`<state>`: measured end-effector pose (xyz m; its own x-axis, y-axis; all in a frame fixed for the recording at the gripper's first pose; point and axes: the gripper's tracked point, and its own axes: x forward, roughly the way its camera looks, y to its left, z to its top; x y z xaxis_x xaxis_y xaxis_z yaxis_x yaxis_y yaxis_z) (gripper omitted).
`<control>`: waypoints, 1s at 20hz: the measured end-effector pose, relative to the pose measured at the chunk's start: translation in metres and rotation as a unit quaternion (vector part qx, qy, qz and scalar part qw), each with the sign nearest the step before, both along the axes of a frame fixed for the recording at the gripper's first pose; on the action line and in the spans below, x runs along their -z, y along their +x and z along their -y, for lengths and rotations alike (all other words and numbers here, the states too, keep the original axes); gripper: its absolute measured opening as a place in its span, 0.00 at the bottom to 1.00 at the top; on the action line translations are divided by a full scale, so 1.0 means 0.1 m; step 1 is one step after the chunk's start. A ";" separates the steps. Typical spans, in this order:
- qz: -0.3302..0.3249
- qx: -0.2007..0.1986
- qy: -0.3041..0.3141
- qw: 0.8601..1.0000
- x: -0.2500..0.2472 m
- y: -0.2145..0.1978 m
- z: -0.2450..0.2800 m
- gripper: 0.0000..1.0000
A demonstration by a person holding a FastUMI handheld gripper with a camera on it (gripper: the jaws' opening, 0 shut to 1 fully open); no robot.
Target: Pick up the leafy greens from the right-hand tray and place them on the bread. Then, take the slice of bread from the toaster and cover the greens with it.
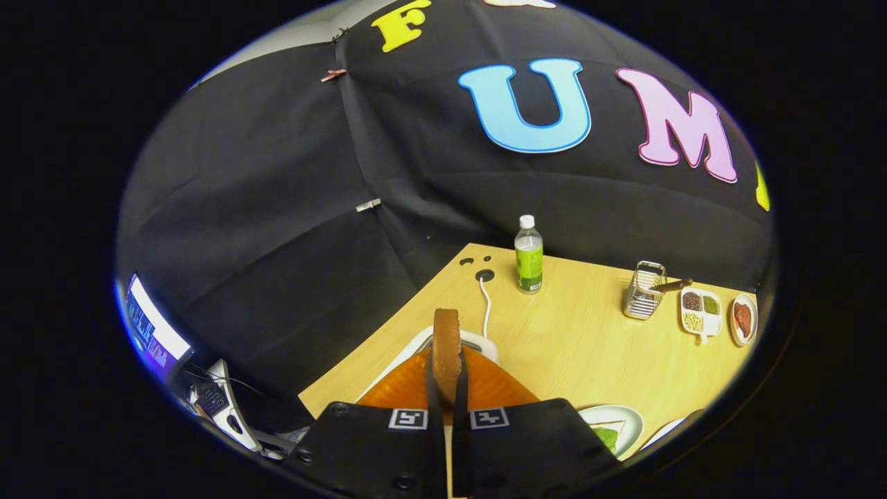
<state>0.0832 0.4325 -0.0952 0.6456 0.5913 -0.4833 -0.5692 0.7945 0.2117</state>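
My gripper [447,388] is shut on a slice of bread [447,346], which stands on edge between the two fingers with its brown crust up. Right under it sits the orange toaster [499,384] with a white rim. To the right of the fingers a pale plate [627,416] holds another piece of bread with leafy greens [606,436] on it, partly hidden by the gripper body.
On the wooden table [589,346] stand a water bottle [529,254] with a green label, a wire holder [643,290] with a utensil, a divided dish [701,313] of beans and a small dish [743,319] of red food. A white cord [485,305] runs to a table hole. A monitor [152,333] glows at the lower left.
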 end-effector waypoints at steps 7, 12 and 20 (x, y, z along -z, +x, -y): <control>-0.011 0.057 0.000 0.998 0.01 0.04 0.70 0.07; -0.038 0.114 0.006 0.993 0.28 0.10 1.31 0.08; -0.127 0.135 0.016 0.983 0.97 0.07 1.89 0.07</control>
